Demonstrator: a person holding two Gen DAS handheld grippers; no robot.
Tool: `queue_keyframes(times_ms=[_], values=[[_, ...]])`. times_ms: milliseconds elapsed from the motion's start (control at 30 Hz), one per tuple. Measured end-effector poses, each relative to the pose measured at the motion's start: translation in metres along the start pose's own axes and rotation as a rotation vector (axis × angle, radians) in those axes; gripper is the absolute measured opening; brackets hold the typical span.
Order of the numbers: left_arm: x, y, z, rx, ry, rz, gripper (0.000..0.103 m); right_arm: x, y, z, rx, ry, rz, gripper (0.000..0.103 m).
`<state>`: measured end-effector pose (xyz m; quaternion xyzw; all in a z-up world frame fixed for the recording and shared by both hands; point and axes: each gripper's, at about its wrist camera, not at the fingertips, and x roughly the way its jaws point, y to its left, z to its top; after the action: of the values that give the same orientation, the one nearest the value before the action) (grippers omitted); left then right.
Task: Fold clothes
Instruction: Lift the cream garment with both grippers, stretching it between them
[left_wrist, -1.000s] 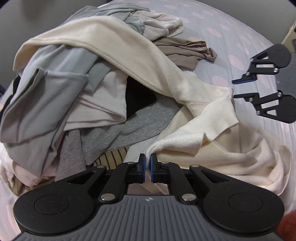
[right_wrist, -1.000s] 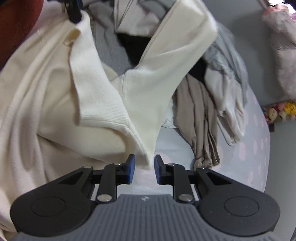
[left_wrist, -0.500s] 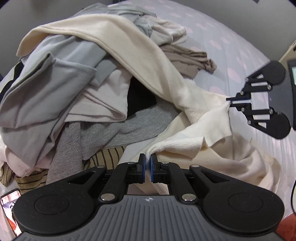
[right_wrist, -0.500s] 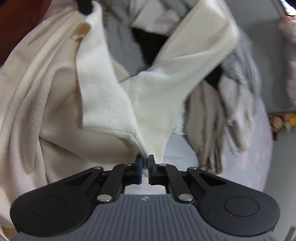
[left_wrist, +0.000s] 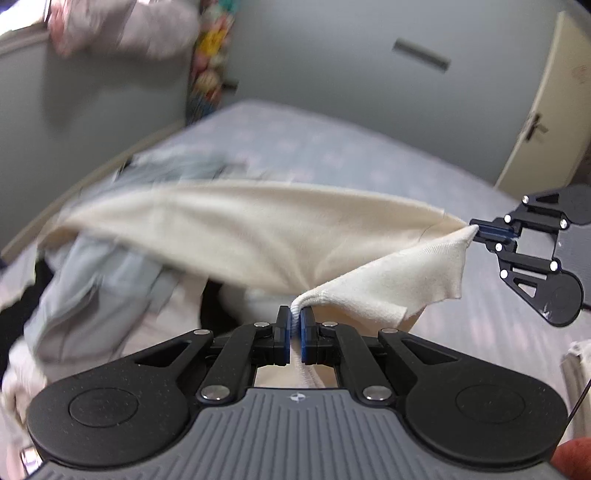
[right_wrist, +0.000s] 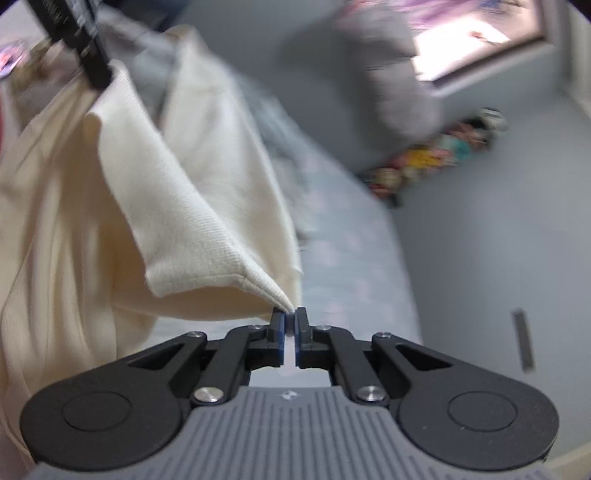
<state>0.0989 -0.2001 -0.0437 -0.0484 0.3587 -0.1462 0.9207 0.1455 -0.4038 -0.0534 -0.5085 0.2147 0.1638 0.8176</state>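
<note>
we've clamped the cream sweater (left_wrist: 258, 236) in our left gripper (left_wrist: 294, 320) and right gripper (right_wrist: 290, 320); right's thin corner grip could slip, since the far end, at frame left, drags in the clothes pile (left_wrist: 92, 280).

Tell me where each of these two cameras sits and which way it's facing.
Left wrist: on the left gripper, looking along its fingers over the clothes pile on the bed toward a grey wall; right gripper shows at right.
Right wrist: on the right gripper, facing across the bed; left gripper shows top left.
Shared: the cream sweater, pinched by both.
</note>
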Motion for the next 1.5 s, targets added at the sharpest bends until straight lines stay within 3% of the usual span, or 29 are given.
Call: queue_keyframes(times_ms=[367,567,667,733,900,1267,1500], values=[[-0.095,-0.079,0.055,0.144,-0.315,-0.129,0.003,-0.14,-0.057,-0.038,0.259,-0.08,-0.311,0.005],[-0.146,-0.12,0.077,0.228,-0.499,-0.184,0.003,-0.207,-0.066,-0.048,0.297,-0.133,-0.452,0.005],[-0.166,-0.133,0.082,0.244,-0.568,-0.216,0.003,-0.235,-0.071,-0.046,0.327,-0.171,-0.515,0.005],[-0.168,-0.138,0.084,0.253,-0.573,-0.242,0.003,-0.247,-0.076,-0.047,0.36,-0.184,-0.544,0.005],[-0.137,-0.144,0.073,0.273,-0.464,-0.277,0.003,-0.239,-0.071,-0.067,0.425,-0.125,-0.509,0.005],[0.004,-0.139,0.021,0.295,0.014,-0.355,0.003,-0.172,-0.004,-0.138,0.672,0.105,-0.265,0.006],[0.082,-0.128,0.0,0.356,0.224,-0.365,0.003,-0.116,0.027,-0.183,0.772,0.218,-0.174,0.006]])
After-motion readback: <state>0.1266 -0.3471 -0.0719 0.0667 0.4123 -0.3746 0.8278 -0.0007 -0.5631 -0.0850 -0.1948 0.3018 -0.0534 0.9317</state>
